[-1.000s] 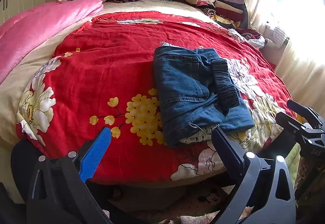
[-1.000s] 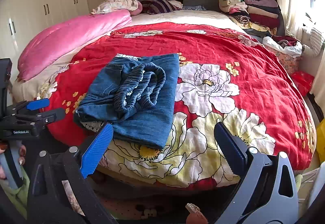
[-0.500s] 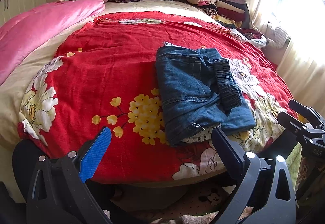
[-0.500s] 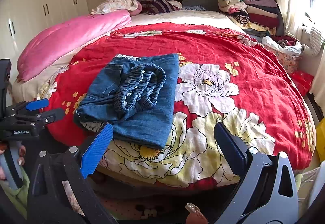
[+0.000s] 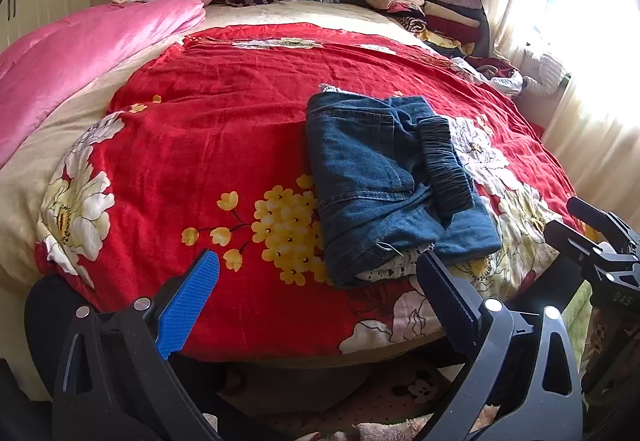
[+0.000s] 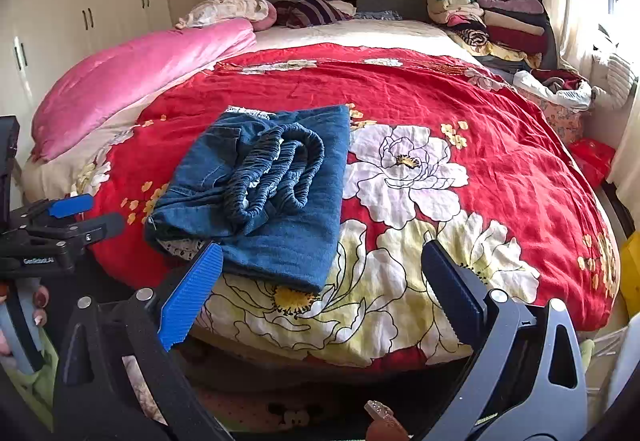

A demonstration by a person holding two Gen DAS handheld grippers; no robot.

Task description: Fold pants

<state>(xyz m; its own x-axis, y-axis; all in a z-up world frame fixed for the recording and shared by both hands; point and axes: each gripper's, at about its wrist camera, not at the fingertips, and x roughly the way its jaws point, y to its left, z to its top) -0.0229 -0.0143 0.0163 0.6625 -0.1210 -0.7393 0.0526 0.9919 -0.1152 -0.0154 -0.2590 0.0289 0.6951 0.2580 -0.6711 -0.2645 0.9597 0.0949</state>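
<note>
Unmoved: folded denim pants, ruched waistband uppermost.

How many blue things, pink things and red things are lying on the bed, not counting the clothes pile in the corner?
Blue: 1, the folded pants
Pink: 1, the pink quilt
Red: 1, the red flowered bedspread
Total: 3
Both claws, left claw and right claw, are open and hold nothing.

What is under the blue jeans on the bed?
The folded jeans lie on the red flowered blanket. White lace peeks out beneath their near edge; the rest of it is covered.
</note>
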